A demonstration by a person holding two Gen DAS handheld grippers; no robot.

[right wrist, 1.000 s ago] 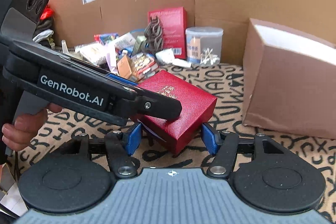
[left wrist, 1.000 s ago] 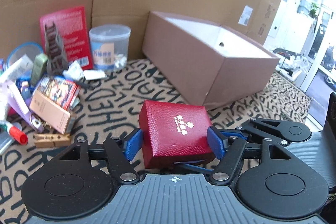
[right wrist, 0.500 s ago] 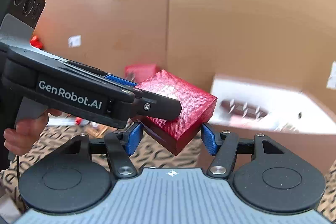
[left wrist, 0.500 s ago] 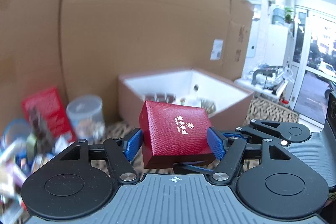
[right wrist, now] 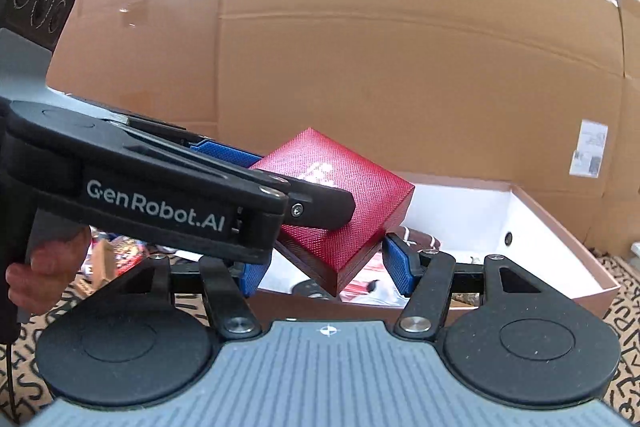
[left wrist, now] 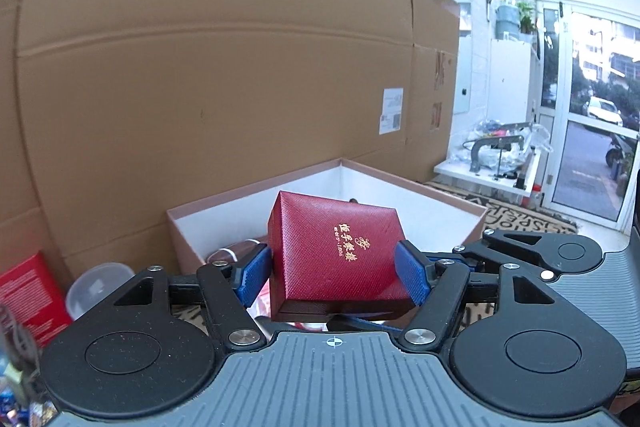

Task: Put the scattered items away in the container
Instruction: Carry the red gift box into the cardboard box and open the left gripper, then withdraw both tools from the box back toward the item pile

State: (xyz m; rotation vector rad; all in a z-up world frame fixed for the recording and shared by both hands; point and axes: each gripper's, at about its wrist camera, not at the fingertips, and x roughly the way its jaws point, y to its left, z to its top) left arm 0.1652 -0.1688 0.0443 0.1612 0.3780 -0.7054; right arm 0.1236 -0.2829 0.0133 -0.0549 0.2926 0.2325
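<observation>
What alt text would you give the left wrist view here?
The left gripper clamps a textured red gift box with gold lettering between its blue pads, held up in front of an open pink cardboard box with a white interior. Tall brown cardboard panels stand behind.

"GenRobot.AI" reads in white on the black side of my left gripper [right wrist: 256, 163], seen from the right wrist. Gold characters and a small line, possibly digits, on the lid of the red box [left wrist: 340, 251]: not legible to me. White label [left wrist: 391, 111] on the cardboard wall [left wrist: 200, 87]: print too small. Patterned mat [right wrist: 624, 291] carries black letters, no whole word readable.
</observation>
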